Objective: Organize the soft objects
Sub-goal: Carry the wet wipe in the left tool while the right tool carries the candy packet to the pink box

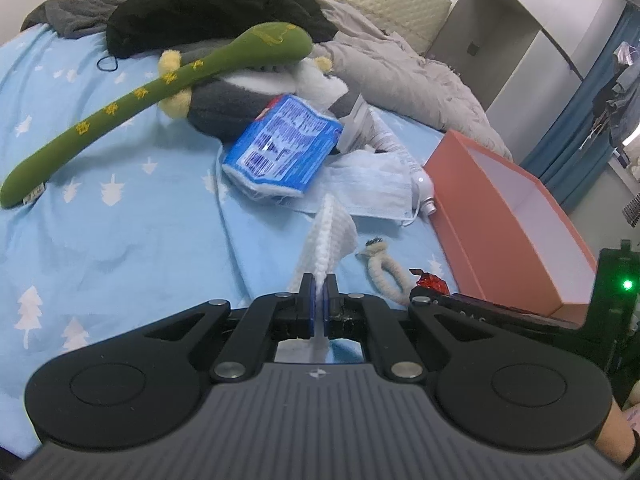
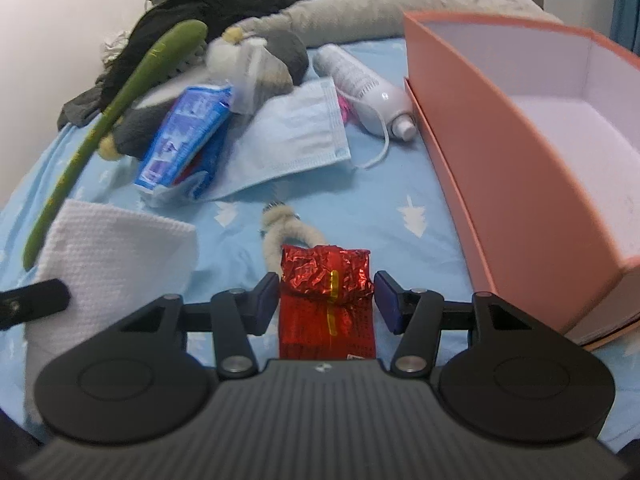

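From the left wrist, our left claw (image 1: 319, 286) is clenched on a white cloth (image 1: 330, 232); the box (image 1: 508, 220) lies to the right. From the right wrist, our right claw (image 2: 327, 294) stands released astride a red packet (image 2: 326, 300) lying lengthwise on the bed (image 2: 400, 184), the box just right.

One face mask (image 2: 296, 136), one box (image 2: 500, 128), perhaps two plushes (overlapping).

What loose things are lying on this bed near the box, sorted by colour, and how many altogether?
Green: 1, plush snake
Blue: 2, tissue pack, face mask
White: 2, cloth, bottle
Red: 1, foil packet
Total: 6
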Demonstrator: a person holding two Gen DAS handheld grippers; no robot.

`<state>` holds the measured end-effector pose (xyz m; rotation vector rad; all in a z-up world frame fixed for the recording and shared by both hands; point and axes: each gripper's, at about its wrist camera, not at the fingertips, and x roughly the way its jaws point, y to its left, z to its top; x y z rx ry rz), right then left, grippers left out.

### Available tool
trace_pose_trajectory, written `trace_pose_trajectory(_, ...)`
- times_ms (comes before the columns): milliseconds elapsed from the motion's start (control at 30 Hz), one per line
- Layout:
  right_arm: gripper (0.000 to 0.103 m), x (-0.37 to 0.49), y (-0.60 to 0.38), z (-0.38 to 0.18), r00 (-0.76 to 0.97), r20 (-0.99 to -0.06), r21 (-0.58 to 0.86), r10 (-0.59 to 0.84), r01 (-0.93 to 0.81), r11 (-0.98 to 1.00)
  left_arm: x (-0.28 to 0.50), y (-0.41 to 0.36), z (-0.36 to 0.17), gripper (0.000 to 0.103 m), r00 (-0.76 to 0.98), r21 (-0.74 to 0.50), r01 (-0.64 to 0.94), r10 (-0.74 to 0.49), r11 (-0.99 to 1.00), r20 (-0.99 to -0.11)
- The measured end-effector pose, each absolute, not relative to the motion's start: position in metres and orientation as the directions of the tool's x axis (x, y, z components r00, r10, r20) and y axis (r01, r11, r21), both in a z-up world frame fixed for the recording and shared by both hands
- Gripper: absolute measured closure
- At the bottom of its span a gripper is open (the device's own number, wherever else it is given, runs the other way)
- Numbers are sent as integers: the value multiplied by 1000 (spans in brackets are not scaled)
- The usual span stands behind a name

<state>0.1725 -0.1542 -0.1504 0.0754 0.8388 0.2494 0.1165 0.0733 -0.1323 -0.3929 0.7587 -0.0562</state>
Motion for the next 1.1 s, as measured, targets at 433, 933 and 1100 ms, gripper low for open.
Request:
trace_pose_trajectory(433, 48, 146, -151, -74, 710, -624, 139, 326, -310, 941, 118, 63, -82, 98, 784, -392, -22, -227, 920, -577)
trace_pose_trajectory(933, 48, 156, -188, 5, 780, -531, 134, 331, -308, 942, 173, 9, -10, 98, 804, -411, 111, -325, 905, -499)
trace_pose_trajectory(1100, 48, 176, -222, 33, 816, -506, 118, 279, -255, 960, 212, -38, 19, 98, 787, -397, 212, -397, 893, -472)
